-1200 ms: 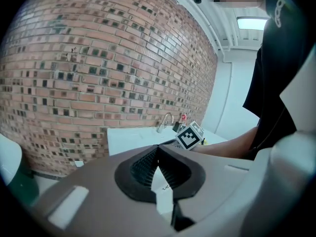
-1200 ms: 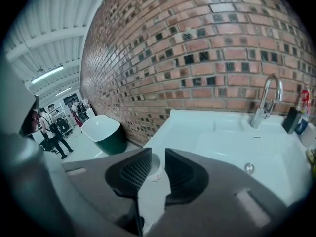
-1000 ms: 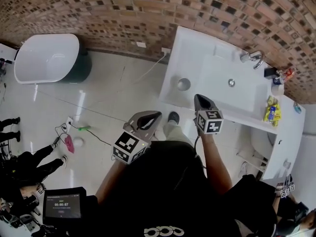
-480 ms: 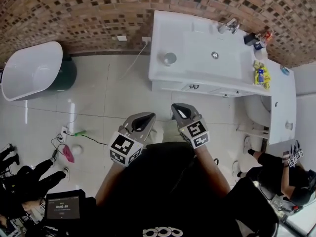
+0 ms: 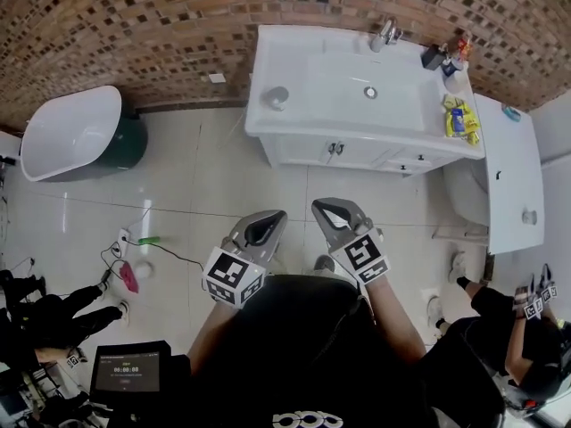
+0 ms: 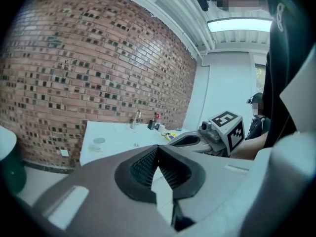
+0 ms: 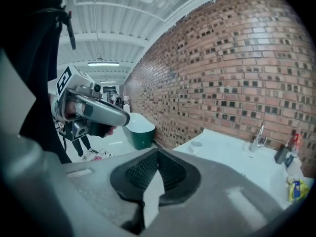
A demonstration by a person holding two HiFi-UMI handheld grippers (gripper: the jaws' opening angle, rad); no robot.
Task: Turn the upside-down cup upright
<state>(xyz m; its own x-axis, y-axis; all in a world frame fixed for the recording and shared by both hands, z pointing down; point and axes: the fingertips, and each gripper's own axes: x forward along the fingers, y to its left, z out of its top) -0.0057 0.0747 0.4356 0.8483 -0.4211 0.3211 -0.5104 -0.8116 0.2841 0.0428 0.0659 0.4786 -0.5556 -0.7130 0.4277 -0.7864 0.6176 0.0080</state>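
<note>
Head view is showing the white surface [image 5: 264, 68] against the brick wall [image 5: 134, 25], with the person standing back from it on the tiled floor [image 5: 223, 176]. The cup [image 5: 276, 97] is standing on that surface just left of the sink basin [image 5: 339, 92]; it is too small here to tell which way up it sits. The left hand-held gripper [image 5: 270, 219] is clenched with nothing between its ribbed pads. The right hand-held gripper [image 5: 324, 209] is likewise clenched and empty. Both are pointing toward the basin, well apart from it.

Nothing is touching the cup, so the step in hand is looking like the approach. Doing it well is probably meaning three things:
- coming in on the side left of the basin
- releasing one set of jaws before arriving
- bringing them level around the cup's wall rather than its rim

Gripping low enough should be letting a wrist roll turn the cup over without knocking it into the basin.
</note>
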